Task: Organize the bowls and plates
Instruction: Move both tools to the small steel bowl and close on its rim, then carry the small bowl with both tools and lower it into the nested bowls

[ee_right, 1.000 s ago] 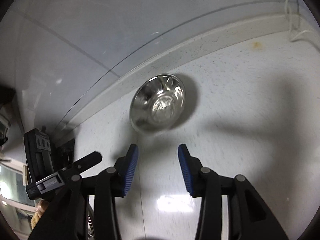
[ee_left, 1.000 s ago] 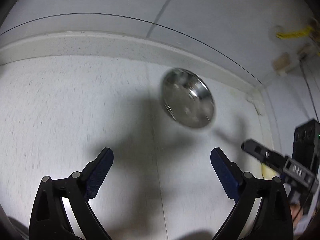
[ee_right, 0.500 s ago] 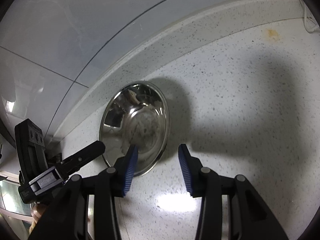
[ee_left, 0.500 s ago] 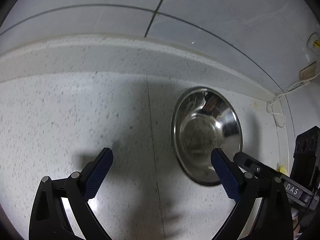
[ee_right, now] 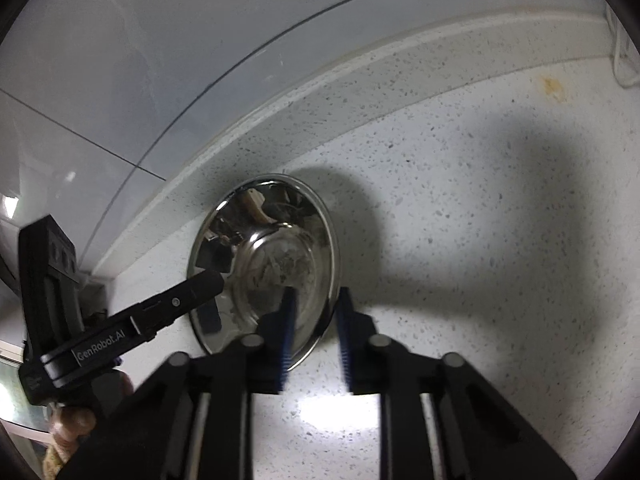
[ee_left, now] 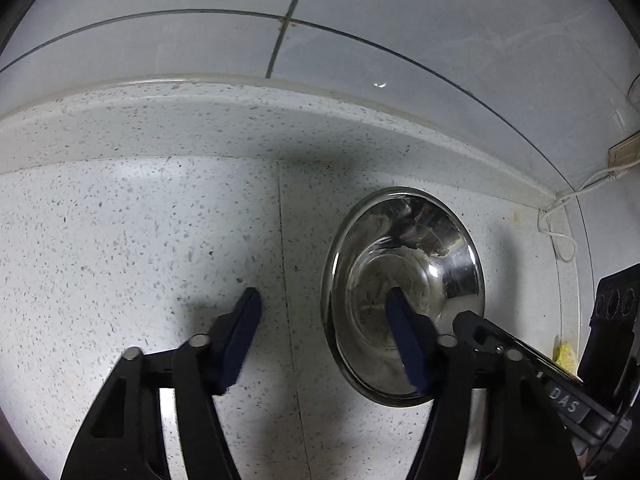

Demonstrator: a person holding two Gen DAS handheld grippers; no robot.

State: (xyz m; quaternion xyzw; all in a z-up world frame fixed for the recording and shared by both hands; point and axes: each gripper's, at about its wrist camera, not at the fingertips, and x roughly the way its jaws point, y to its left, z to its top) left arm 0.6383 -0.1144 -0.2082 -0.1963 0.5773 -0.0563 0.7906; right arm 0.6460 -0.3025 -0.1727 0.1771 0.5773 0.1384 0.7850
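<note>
A shallow round stainless-steel bowl [ee_left: 404, 296] sits open side up on the pale speckled stone countertop [ee_left: 120, 248], close to the raised speckled ledge [ee_left: 240, 120] that runs along the foot of the glossy grey tiled wall [ee_left: 400, 20]. Its polished inside throws back dark, jumbled reflections.

The left gripper [ee_left: 324, 332] straddles the bowl's near-left rim — its right blue pad hangs over the bowl's inside, its left blue pad over bare countertop just beside the bowl. The jaws stand parted with a moderate gap and have hold of nothing; whether either pad touches the metal cannot be told.

The right gripper [ee_right: 316, 336] stands at the opposite edge of the bowl [ee_right: 268, 264]. Its jaws are drawn in to a narrow gap with the bowl's rim between them — the left pad inside the bowl, the right pad outside on the countertop [ee_right: 480, 240] side. Whether the pads actually pinch the rim cannot be told from this view.

In the right wrist view the left gripper's black body [ee_right: 132, 320] reaches in over the bowl's far side from the right gripper. A thin white cable [ee_left: 560, 220] lies on the countertop past the bowl, by the corner of the wall.
</note>
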